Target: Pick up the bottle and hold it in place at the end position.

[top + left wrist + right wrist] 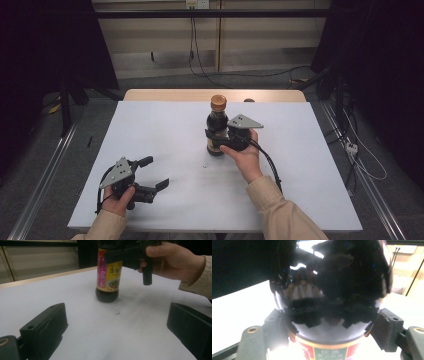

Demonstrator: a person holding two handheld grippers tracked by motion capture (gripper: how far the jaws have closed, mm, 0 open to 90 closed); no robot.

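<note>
A dark soy sauce bottle (pixel 217 119) with a gold cap and a red-and-yellow label stands upright on the white table top (pixel 165 130), a little right of centre. My right gripper (pixel 214 141) reaches it from the right at label height. Its jaws stand on either side of the bottle (pixel 332 277), very close, with a thin gap at one side. In the left gripper view that right gripper (pixel 130 255) crosses the bottle (pixel 108 277) near the top of its label. My left gripper (pixel 156 172) rests low at the front left, open and with nothing in it (pixel 115 322).
A small dark speck (pixel 205 165) marks the table in front of the bottle. A wooden edge (pixel 175 95) runs along the table's far side. Cables (pixel 200 65) trail on the floor beyond, and metal rails (pixel 45 170) flank the table.
</note>
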